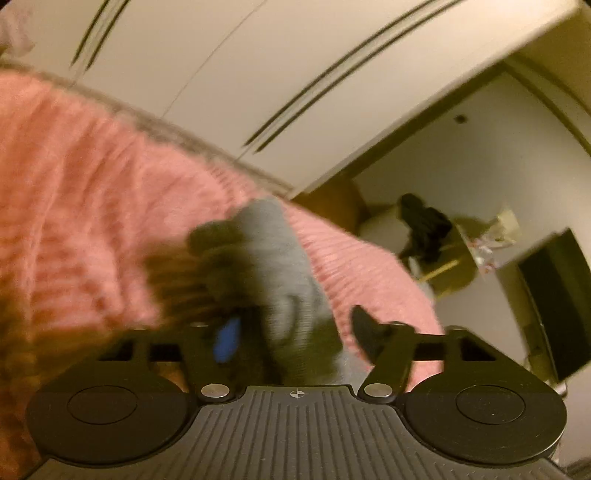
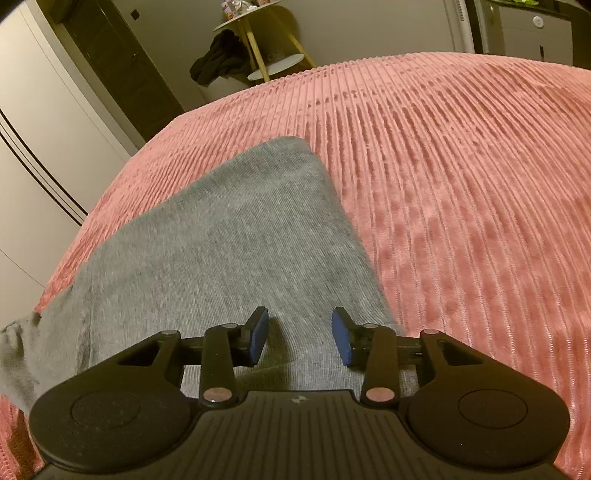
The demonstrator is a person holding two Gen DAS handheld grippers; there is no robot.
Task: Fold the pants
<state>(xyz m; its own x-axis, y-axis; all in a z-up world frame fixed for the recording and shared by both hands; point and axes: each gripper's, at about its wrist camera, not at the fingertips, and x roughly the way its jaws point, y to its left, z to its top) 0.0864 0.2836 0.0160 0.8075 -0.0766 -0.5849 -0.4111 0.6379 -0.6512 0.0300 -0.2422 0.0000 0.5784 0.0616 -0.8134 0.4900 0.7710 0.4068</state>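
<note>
The grey pants (image 2: 221,236) lie folded flat on the pink ribbed bedspread (image 2: 461,184). My right gripper (image 2: 299,336) is open just above the near part of the pants, its blue pads (image 2: 260,332) apart and holding nothing. In the blurred left wrist view, grey fabric of the pants (image 1: 280,280) runs up between the fingers of my left gripper (image 1: 295,332). Its fingers stand apart, with one blue pad (image 1: 227,339) beside the cloth. Whether the cloth is pinched is not clear.
White wardrobe doors (image 1: 221,74) stand beside the bed. A small round side table (image 2: 255,22) with dark clothes (image 2: 221,59) draped by it stands beyond the far end of the bed. A dark screen (image 1: 554,295) is at the right in the left wrist view.
</note>
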